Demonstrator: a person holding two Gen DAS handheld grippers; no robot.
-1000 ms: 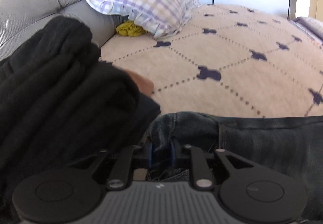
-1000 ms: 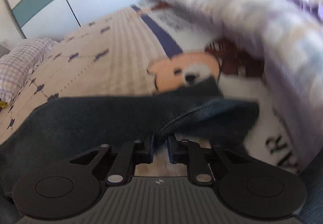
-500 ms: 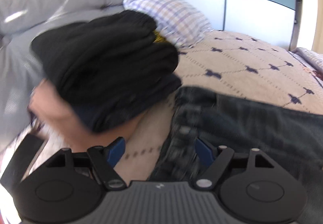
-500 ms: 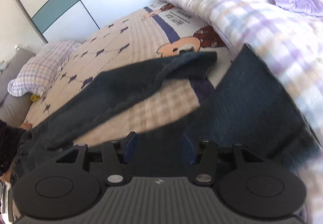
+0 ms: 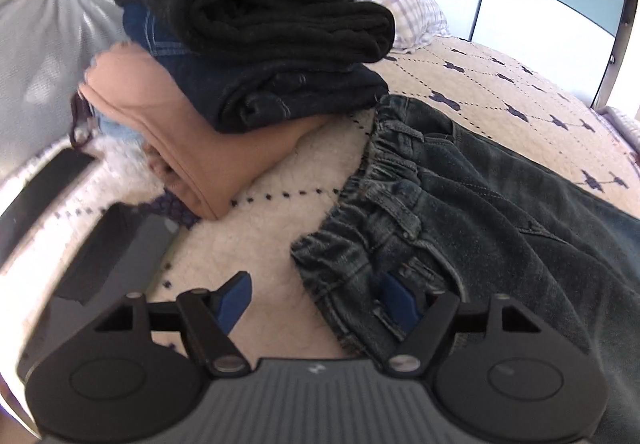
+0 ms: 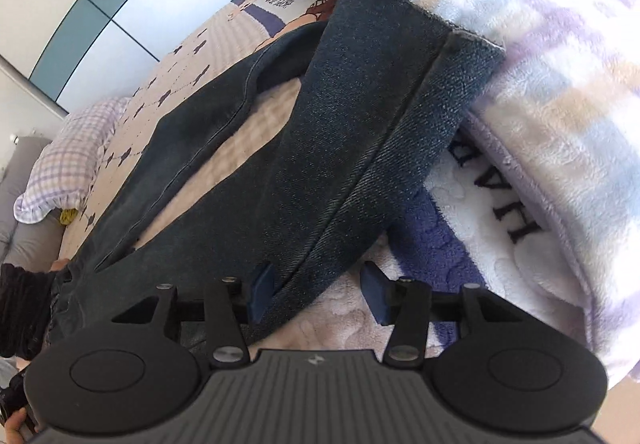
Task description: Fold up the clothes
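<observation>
Left wrist view: left gripper (image 5: 316, 300) sits over the waistband end of the jeans (image 5: 460, 212), jaws spread, nothing pinched. Its jaws have just been opening; the elastic waistband edge lies between the blue pads, loose, not squeezed. Looks like a deliberate let-go so the denim settles flat on the quilt (image 5: 500, 84).

Right wrist view: right gripper (image 6: 316, 296) same story at the leg end. Jaws partly apart, and they too have just been opening, with the leg's side seam lying between the pads, free of them. Released.

Placement logic, my read: jeans laid lengthwise across the bed, one tool per end, so each can re-grab for the next fold. Finished stack (image 5: 248, 52) sits just beside the waistband, near the grey headboard (image 5: 44, 24): black knit on top, dark denim under it, tan piece at the bottom. Handy drop spot.

Jeans themselves: dark washed denim, gathered elastic waist with belt loops, bunched and wrinkled at that end. Legs not aligned; they fork apart, with quilt showing between them. Near leg's raw-looking hem rests up on the checked fleece blanket (image 6: 560, 64), so that end isn't flat. Judgement: legs need bringing together before any cross fold.

Checked pillow (image 6: 68, 160) lies well apart, out of the way.
</observation>
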